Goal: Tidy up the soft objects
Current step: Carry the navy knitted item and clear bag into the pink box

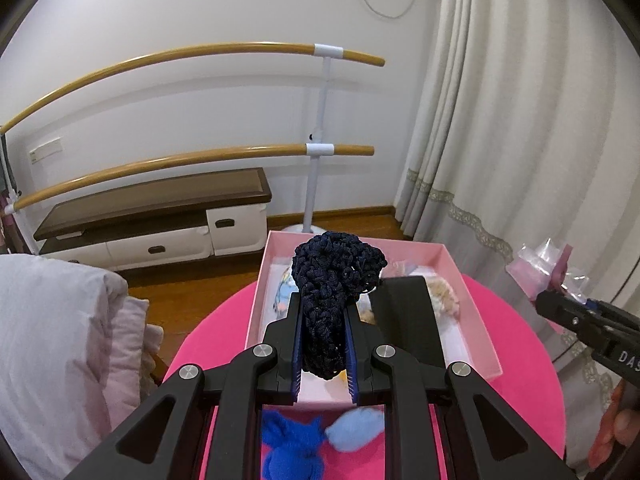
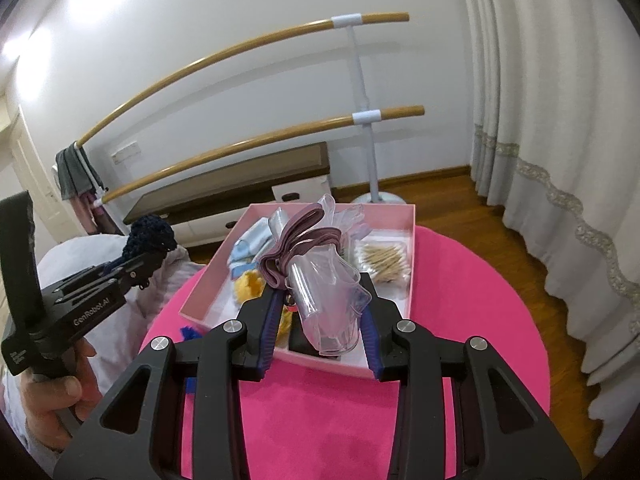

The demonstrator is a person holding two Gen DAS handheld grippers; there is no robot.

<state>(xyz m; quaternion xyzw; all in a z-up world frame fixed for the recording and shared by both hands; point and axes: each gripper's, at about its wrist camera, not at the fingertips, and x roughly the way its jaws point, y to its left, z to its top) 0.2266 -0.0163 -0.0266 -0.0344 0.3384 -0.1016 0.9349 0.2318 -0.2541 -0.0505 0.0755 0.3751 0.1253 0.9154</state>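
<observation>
my left gripper [image 1: 323, 322] jaws pinch 1 knobbly navy crochet bundle [image 1: 336, 276]; right gripper [image 2: 322, 312] jaws clamp 1 crinkly clear plastic pouch [image 2: 328, 300] with mauve straps.

The navy scrunchie [image 1: 336, 280] looked like rough, matt crocheted yarn. The clear packet [image 2: 328, 292] was glossy, crinkled plastic over dull mauve elastic bands [image 2: 298, 240]. The left gripper [image 1: 324, 348] and right gripper [image 2: 324, 332] were matt black plastic with shiny metal rivets and ribbed blue fingers [image 2: 370, 340]. The tabletop [image 2: 460, 300] wore fuzzy pink cloth; the pink box [image 1: 472, 312] looked like smooth card.
</observation>
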